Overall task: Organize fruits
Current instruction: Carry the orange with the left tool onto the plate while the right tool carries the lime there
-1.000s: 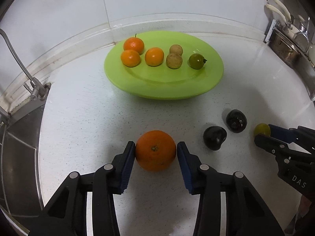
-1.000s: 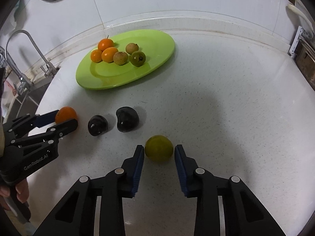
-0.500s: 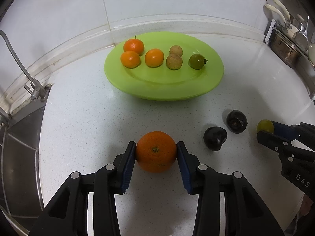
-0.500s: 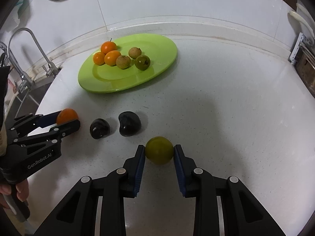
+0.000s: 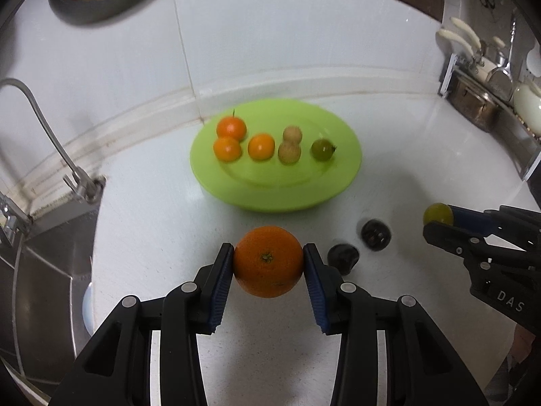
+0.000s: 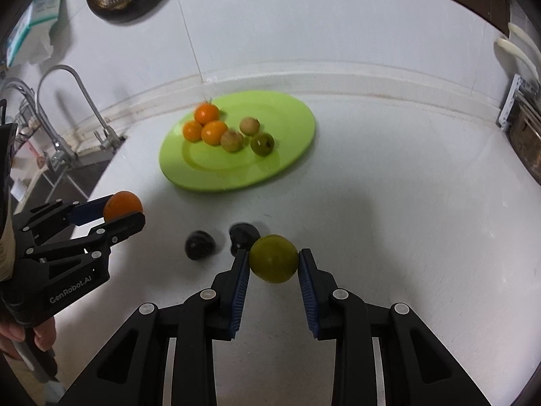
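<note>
Orange [image 5: 268, 261]: pinched across its middle by left gripper [image 5: 268, 270], lifted above counter [image 5: 152, 220]
Green fruit [image 6: 274, 258]: right gripper [image 6: 274, 265] clamped on it, also airborne
Handling: both look round, firm, smooth-skinned, so grip the widest part
Plate [image 6: 290, 159]: ahead

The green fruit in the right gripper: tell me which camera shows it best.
Right wrist view: the green fruit sits whole and central in the right gripper. In the left wrist view it is small, near the edge, partly hidden.

Glossy green plastic plate [image 5: 341, 182] is gleaming on the speckled, smooth counter [image 5: 162, 223]; the orange [image 5: 268, 261] is showing dimpled peel.
</note>
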Demonstrator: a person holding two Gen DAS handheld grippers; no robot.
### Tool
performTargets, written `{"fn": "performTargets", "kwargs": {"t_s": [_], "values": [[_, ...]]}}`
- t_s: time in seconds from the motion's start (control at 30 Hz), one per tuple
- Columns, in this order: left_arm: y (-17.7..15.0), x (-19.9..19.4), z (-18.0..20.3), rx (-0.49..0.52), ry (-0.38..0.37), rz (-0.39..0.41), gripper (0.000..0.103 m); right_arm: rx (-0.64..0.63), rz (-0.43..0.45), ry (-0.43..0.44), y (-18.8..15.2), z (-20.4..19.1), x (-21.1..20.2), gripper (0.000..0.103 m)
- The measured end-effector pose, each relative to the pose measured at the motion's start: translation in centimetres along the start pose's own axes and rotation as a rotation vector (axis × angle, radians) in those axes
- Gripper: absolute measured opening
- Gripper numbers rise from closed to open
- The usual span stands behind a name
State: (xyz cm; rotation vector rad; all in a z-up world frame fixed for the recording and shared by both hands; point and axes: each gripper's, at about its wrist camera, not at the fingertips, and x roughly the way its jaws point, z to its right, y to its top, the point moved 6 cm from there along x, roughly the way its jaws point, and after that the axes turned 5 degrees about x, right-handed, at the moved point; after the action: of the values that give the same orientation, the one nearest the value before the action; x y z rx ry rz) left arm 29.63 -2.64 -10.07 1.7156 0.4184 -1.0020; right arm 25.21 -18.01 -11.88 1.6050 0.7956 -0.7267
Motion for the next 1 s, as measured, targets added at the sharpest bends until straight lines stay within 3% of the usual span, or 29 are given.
{"fn": "performTargets", "kwargs": {"t_s": [0.43, 1.0], "values": [[2.9, -4.3, -0.5, 0.01, 0.013, 0.118, 0.041, -0.045, 0.119, 0.059, 3.3, -1.9, -3.3, 0.031], [7.1, -4.0, -0.8, 0.012, 0.013, 0.167, 0.041, -0.08, 0.209, 0.095, 8.2, -2.9, -3.8, 0.031]]}}
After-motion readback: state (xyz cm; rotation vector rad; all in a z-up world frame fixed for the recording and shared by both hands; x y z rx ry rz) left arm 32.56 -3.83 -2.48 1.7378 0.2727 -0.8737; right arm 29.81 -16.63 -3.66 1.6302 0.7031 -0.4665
